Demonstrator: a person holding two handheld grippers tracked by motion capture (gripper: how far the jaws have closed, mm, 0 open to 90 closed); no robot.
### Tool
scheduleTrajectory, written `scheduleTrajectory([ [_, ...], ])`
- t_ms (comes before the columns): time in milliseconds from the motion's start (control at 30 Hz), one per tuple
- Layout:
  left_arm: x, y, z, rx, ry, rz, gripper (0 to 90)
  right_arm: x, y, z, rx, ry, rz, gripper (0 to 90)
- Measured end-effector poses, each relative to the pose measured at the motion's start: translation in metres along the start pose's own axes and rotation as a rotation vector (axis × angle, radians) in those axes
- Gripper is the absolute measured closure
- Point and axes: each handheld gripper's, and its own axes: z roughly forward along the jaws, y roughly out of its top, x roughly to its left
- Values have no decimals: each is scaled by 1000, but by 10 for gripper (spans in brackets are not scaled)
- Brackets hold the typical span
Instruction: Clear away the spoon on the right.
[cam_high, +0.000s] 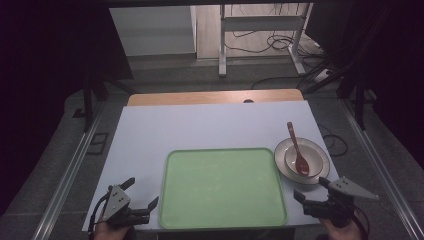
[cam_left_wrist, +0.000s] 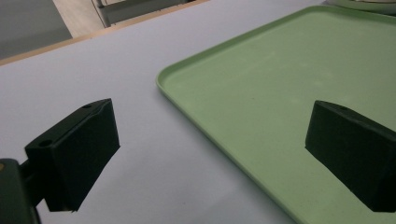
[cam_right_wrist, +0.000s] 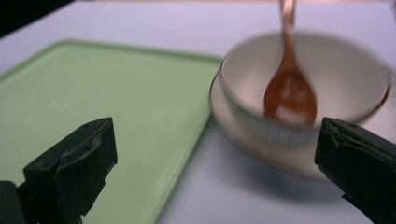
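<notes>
Two grippers at near edge of surface (cam_high: 150, 125), fingers wide, holding nothing: left gripper (cam_high: 143, 194) beside green tray (cam_high: 223, 187), right gripper (cam_high: 312, 189) just before bowl (cam_high: 303, 159) on plate (cam_high: 285, 165); brown spoon (cam_high: 298, 152) rests in bowl

Green tray (cam_high: 223, 189), flat, empty, w/ raised rim, sits at table's near edge. Cream plate (cam_high: 317, 151) touches tray's far-right corner; white bowl (cam_high: 313, 161) upright on plate. Brown spoon (cam_high: 298, 151) rests in bowl, handle pointing away from tray's near edge.
</notes>
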Motion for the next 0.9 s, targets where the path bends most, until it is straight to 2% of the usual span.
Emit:
scheduleTrajectory([
  [67, 1, 0, 0, -1, -2, -5, 27, -2, -8, -2, 38, 4, -21, 0],
  [133, 1, 0, 0, -2, -3, -8, 27, -4, -11, -1, 58, -1, -14, 0],
  [200, 1, 0, 0, -1, -4, -8, 26, -5, -11, -1, 50, -4, -2, 0],
  [267, 1, 0, 0, -1, -4, -8, 27, -4, -11, -2, 49, -40, -20, 0],
  [300, 1, 0, 0, -1, -4, -7, 27, -4, -11, -2, 51, -44, -23, 0],
  [900, 1, 0, 0, -2, -4, -7, 26, 1, -11, 1, 92, -31, -82, 0],
])
